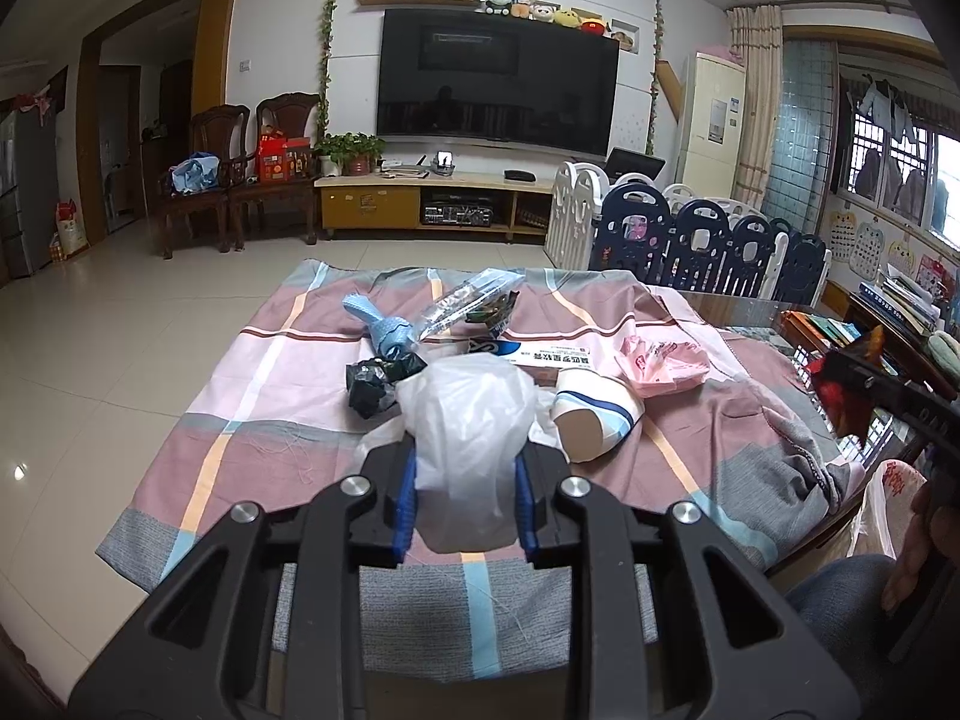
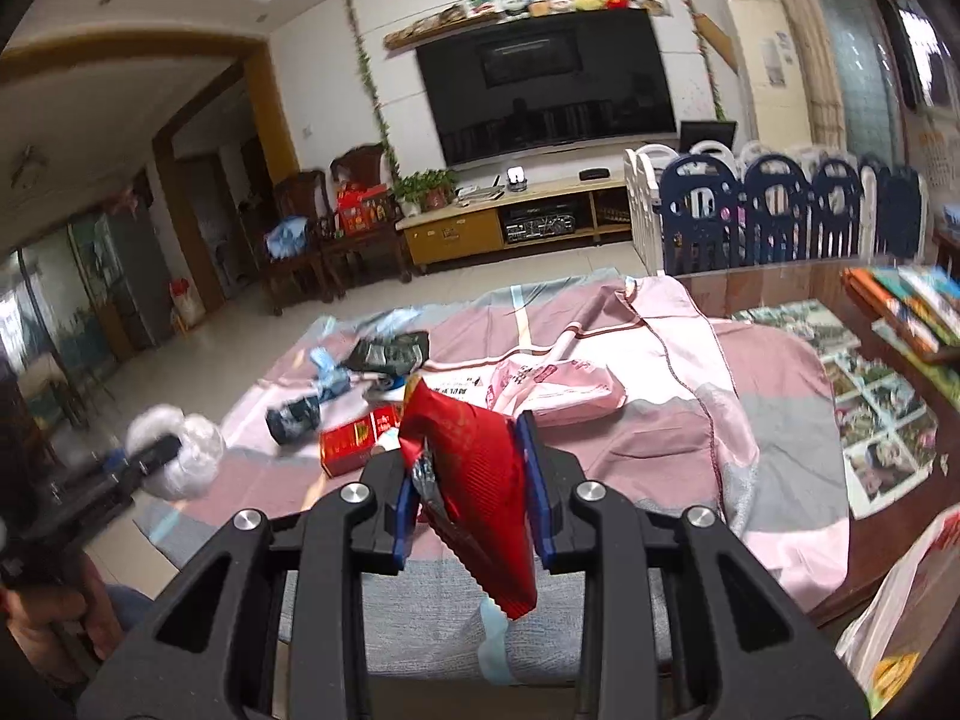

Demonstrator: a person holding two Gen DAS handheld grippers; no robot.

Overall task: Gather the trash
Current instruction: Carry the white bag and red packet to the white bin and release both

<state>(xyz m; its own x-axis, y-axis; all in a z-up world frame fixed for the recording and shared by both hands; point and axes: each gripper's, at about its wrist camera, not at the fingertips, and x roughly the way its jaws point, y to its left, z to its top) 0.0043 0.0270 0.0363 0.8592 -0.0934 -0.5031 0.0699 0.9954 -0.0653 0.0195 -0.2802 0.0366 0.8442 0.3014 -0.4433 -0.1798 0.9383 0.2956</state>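
Note:
My left gripper [image 1: 465, 498] is shut on a crumpled translucent white plastic bag [image 1: 468, 414], held above the near part of the plaid cloth [image 1: 252, 420]. My right gripper [image 2: 471, 480] is shut on a red foil wrapper [image 2: 474, 480] that hangs down between its blue pads. The left wrist view shows that wrapper [image 1: 846, 384] at the far right. The right wrist view shows the white bag [image 2: 180, 450] at the far left. Loose trash lies on the cloth: a paper cup [image 1: 594, 420], a pink bag [image 1: 660, 363], a black crumpled bag [image 1: 372, 384], a blue wad [image 1: 384, 330], a clear wrapper [image 1: 468, 300] and a red carton [image 2: 354, 438].
A white plastic bag with red print [image 2: 900, 600] hangs at the table's near right corner. Books [image 2: 912, 306] and photos under glass [image 2: 870, 420] cover the table's right side. A white and navy playpen fence [image 1: 690, 234] stands behind the table. Tiled floor lies to the left.

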